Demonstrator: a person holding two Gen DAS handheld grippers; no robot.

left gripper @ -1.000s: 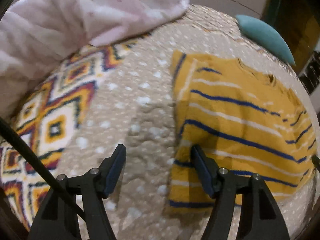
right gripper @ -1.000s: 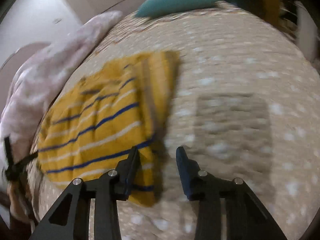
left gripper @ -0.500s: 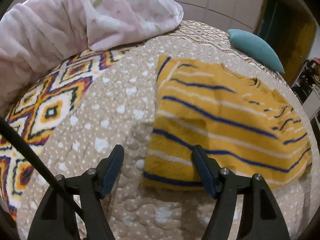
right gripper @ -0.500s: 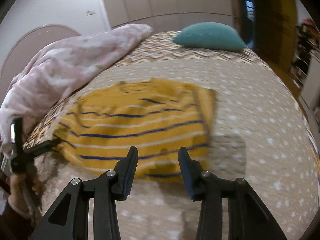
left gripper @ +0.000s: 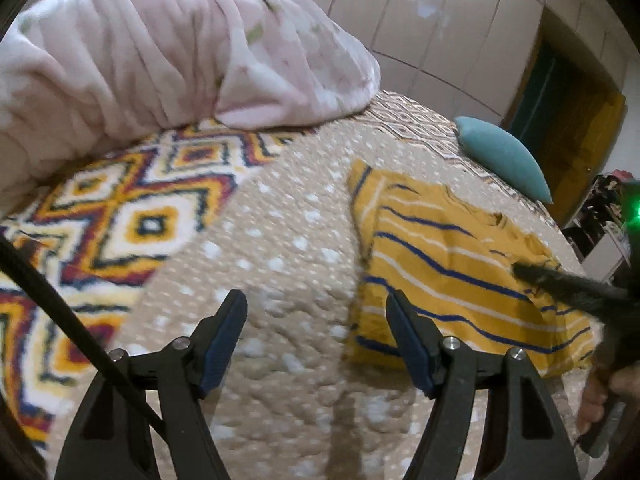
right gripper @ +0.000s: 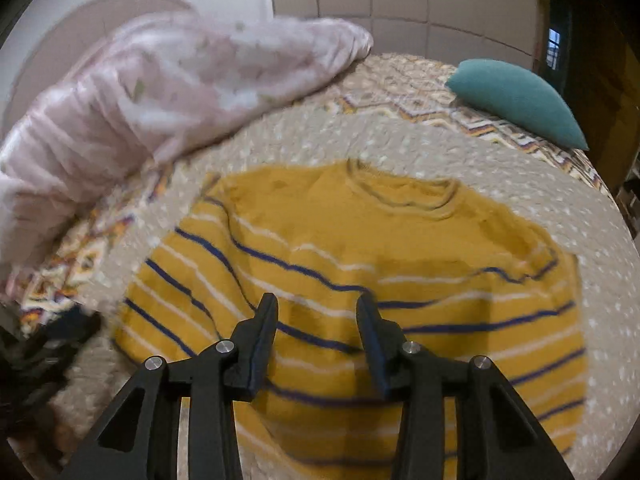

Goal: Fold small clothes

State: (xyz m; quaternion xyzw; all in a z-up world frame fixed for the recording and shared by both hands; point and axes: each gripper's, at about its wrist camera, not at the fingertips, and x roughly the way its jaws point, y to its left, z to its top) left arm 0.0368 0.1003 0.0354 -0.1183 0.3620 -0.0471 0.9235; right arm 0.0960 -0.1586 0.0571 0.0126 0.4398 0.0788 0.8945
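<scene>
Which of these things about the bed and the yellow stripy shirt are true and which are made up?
1. The yellow shirt has blue and white stripes. True.
2. The shirt hangs from the right tongs. False: it lies flat on the bed cover, and those tongs are open with nothing pinched between them.
3. A teal pillow sits at the far edge of the bed. True.
4. The pink blanket covers the shirt. False: the blanket is bunched up off to the side, apart from the shirt.
5. The left tongs are open over the bare bed cover beside the shirt. True.
</scene>
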